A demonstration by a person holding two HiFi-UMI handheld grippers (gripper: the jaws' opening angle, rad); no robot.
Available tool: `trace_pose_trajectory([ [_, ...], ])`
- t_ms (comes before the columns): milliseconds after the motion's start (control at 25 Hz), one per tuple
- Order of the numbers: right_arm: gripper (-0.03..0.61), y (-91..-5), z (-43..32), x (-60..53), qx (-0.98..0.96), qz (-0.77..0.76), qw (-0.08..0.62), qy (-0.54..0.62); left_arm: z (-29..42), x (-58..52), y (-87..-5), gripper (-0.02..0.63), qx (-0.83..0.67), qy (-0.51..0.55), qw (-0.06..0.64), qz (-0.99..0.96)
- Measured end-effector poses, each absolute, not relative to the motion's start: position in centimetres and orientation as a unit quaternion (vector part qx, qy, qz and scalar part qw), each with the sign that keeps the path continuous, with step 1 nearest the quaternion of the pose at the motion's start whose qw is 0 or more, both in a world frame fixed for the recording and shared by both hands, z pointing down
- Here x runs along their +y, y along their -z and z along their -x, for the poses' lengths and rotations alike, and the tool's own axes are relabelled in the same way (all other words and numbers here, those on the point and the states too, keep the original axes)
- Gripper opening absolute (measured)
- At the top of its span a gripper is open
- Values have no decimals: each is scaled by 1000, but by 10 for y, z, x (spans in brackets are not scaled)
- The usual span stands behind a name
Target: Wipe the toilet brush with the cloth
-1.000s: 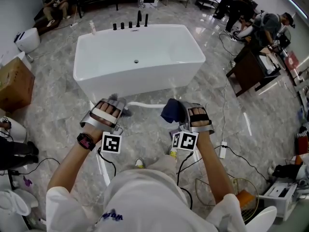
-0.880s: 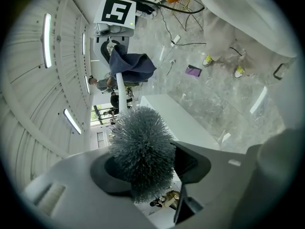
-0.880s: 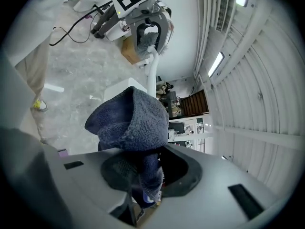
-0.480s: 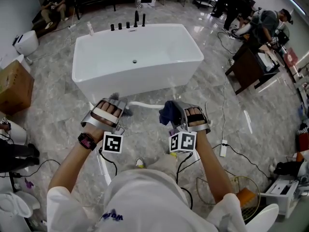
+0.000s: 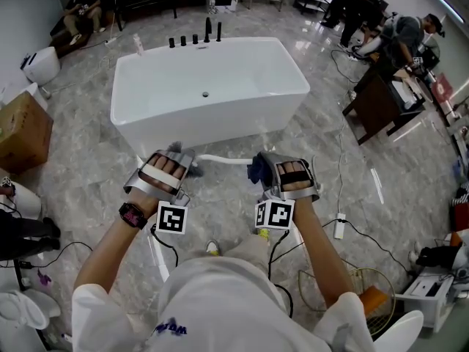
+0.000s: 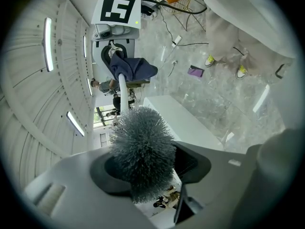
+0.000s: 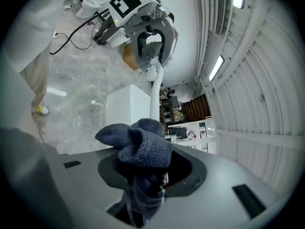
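Note:
My left gripper (image 5: 176, 156) is shut on the grey bristle head of the toilet brush (image 6: 142, 151). Its white handle (image 5: 220, 159) runs level across to my right gripper (image 5: 260, 169). That gripper's jaws are closing, with a bunched dark blue cloth (image 7: 142, 149) between them. The cloth (image 5: 256, 169) sits over the handle's far end. In the right gripper view the handle (image 7: 154, 92) leads up to the brush head (image 7: 151, 49) in the left gripper. In the left gripper view the cloth (image 6: 133, 68) hangs from the right gripper (image 6: 117, 51).
A white freestanding bathtub (image 5: 209, 94) stands just beyond both grippers on the grey marble floor. A cardboard box (image 5: 26, 127) is at the left, a dark desk (image 5: 381, 101) with people at the back right. Cables and a power strip (image 5: 338, 227) lie at the right.
The cloth bunch has drawn in closer to the right gripper and looks smaller. Both hands have hardly shifted; the brush stays in the left gripper.

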State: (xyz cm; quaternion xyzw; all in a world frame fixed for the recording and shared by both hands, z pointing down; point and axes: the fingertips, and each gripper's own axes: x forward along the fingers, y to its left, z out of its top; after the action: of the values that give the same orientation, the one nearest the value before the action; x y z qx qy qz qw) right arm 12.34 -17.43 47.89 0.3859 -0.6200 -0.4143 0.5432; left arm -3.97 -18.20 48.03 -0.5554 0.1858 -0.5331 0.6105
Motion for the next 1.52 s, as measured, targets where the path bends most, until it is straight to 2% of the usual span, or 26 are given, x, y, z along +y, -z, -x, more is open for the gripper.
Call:
trace_pose_trajectory([
  [160,153,-483,-141,-174,-617,-393,555,396,45,-182,-484,238,181,536,608,557],
  [240,111,-483,-150,-170,-627,-396,551,384,47,-179,-487,238,178,535,605,562],
  [480,112,-476,-151,-153,-680,-384,504,368,47,-177,-490,235,175,532,609,562],
  [1000,83,-484,-191,-141,-674,-383,513,368,53,-172,-494,235,165,537,613,555],
  [1320,89,-477,-178,-131,-703,-392,478,351,61,-175,-489,238,182,545,602,554],
  [1520,127,-472,-153,-132,-708,-387,466,363,47,-173,-487,238,181,538,603,560],
])
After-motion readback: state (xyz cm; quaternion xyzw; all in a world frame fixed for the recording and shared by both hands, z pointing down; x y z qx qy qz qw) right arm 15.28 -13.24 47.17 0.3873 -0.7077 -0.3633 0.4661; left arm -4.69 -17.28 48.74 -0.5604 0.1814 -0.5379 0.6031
